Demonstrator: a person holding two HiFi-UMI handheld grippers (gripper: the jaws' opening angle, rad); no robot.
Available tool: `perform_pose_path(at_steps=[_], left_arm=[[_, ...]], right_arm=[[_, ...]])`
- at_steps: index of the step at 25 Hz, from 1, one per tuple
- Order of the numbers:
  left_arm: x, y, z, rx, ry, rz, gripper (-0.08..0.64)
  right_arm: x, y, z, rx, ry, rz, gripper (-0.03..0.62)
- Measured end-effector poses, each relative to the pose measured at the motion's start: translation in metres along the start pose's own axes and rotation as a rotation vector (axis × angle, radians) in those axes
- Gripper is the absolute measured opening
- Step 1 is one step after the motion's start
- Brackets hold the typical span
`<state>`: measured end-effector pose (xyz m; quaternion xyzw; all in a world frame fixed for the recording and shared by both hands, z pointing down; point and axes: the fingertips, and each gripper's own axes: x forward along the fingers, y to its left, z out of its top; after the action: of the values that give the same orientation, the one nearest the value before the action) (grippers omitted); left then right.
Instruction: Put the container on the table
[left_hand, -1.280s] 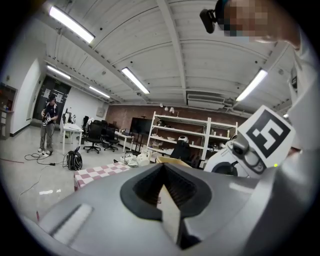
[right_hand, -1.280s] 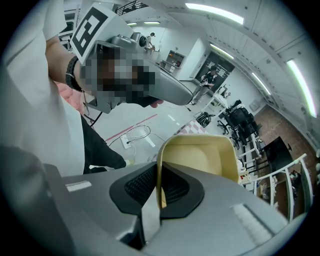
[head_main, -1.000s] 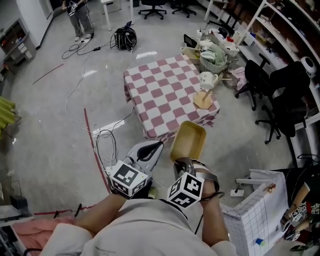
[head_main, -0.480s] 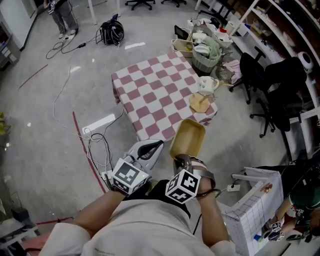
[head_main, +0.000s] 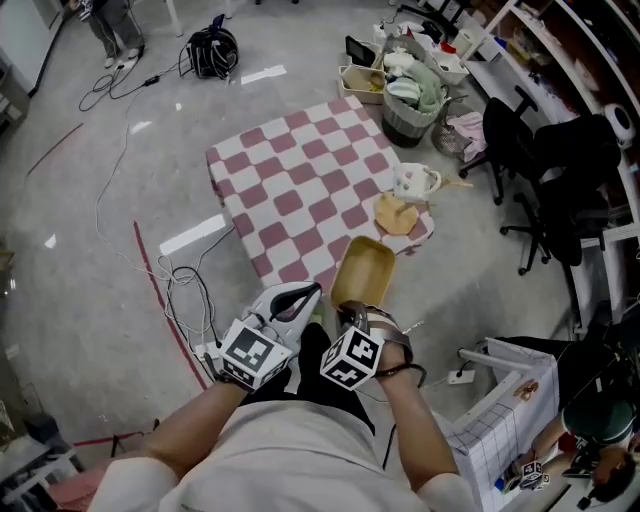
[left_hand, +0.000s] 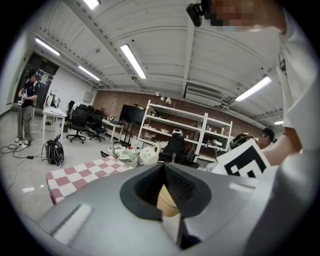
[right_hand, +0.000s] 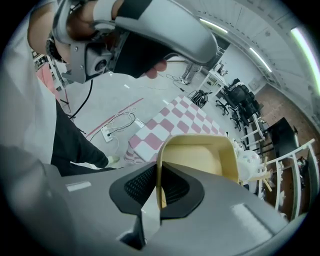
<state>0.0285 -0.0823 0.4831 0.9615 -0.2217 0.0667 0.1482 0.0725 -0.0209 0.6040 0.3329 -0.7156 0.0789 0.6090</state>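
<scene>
In the head view a tan, rounded-rectangular container (head_main: 364, 272) hangs over the near edge of the low table (head_main: 290, 185), which wears a red-and-white checked cloth. My right gripper (head_main: 352, 311) is shut on the container's near rim. The right gripper view shows its jaws (right_hand: 159, 192) pinching that thin rim, with the container (right_hand: 200, 157) tilted up in front and the table (right_hand: 175, 122) beyond. My left gripper (head_main: 304, 293) floats just left of the container, shut and holding nothing. In the left gripper view the jaws (left_hand: 164, 172) meet, with a bit of tan container (left_hand: 167, 201) behind them.
A white jug (head_main: 413, 182) and a round wooden board (head_main: 395, 213) stand on the table's right end. Behind it are baskets of clutter (head_main: 408, 95); office chairs (head_main: 560, 170) are to the right. Cables (head_main: 185, 285) lie on the floor at left, and a white grid crate (head_main: 510, 420) stands near right.
The table has come nearer and lower in the head view. The container, still gripped, now reaches over the table's near edge. Both grippers keep their pose.
</scene>
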Motion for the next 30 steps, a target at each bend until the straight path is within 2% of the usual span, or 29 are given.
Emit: perform_pose_path(at_steps=[9, 15, 19, 30], left_arm=[[0.073, 0.056, -0.015, -0.052, 0.06, 0.099, 0.005], [0.111, 0.076, -0.032, -0.086, 0.1, 0.147, 0.005], [0.123, 0.088, -0.047, -0.115, 0.127, 0.194, 0.005], [0.139, 0.105, -0.074, -0.163, 0.165, 0.259, 0.005]], right_arm=[[0.102, -0.052, -0.028, -0.067, -0.005, 0.069, 0.029], [0.165, -0.064, -0.05, -0.132, -0.006, 0.129, 0.029], [0.198, -0.07, -0.061, -0.199, -0.009, 0.135, 0.03], [0.243, -0.077, -0.076, -0.243, -0.024, 0.145, 0.031]])
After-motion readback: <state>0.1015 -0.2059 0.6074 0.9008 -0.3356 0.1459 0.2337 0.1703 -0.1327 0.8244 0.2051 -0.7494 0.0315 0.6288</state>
